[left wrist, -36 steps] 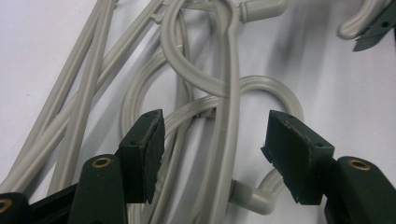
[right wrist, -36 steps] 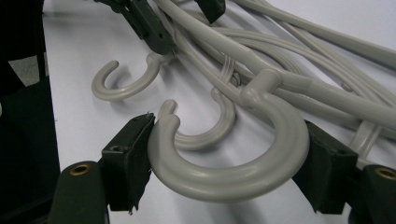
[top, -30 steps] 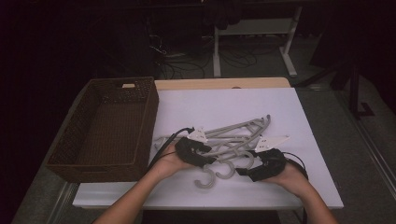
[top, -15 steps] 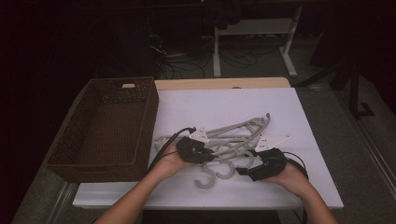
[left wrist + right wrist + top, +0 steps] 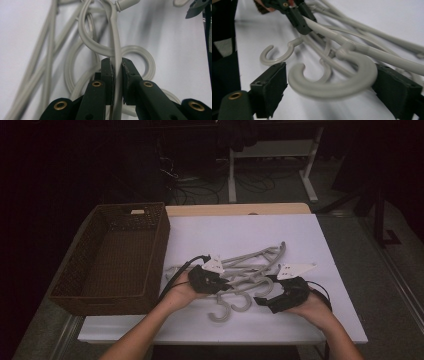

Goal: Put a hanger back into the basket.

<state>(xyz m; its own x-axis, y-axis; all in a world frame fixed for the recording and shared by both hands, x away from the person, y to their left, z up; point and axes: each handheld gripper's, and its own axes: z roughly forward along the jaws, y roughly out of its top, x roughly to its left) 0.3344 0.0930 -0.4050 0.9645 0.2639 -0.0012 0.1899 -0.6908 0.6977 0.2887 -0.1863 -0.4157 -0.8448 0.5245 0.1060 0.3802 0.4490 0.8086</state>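
Grey plastic hangers (image 5: 250, 265) lie tangled on the counter (image 5: 300, 235) beside the basket (image 5: 115, 255). Left tool (image 5: 116, 72) pinches one thin bar; right tool (image 5: 329, 82) stands wide around a hook. Light, stiff, likely slippery: grip the bar.

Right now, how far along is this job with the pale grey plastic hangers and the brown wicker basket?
Nothing looks done: the brown wicker basket has no hanger in it, and the pale grey plastic hangers lie tangled on the white table. In hand: the left gripper is shut on one hanger's bar, and the right gripper is open around a hook. If the basket is the goal, every hanger is left.
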